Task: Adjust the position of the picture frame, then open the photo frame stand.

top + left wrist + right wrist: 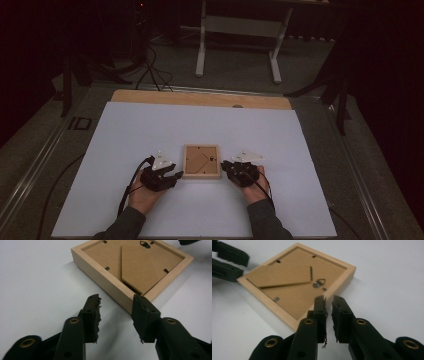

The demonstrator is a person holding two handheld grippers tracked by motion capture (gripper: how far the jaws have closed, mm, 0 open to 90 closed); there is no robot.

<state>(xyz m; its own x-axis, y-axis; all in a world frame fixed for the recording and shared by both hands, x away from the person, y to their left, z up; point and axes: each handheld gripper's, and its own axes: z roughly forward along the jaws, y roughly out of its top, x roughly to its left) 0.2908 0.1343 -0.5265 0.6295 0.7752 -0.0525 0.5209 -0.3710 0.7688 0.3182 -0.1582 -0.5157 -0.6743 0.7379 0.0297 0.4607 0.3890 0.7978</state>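
A small wooden picture frame [201,161] lies face down on the white sheet, its brown backing board and hanger showing. My left gripper [176,176] rests just left of the frame's near corner. In the left gripper view this gripper [116,298] is open, nothing between its jaws, and the frame [132,267] lies just beyond the tips. My right gripper [225,165] sits at the frame's right side. In the right gripper view it [329,298] shows a narrow gap with nothing in it, close to the frame's [297,287] edge. The left gripper's jaws [227,262] show across the frame.
A white sheet [200,130] covers most of the wooden tabletop [200,98]. Cables trail from both grippers toward the near edge. Beyond the table stand a white metal stand [240,30] and dark tripod legs on the floor.
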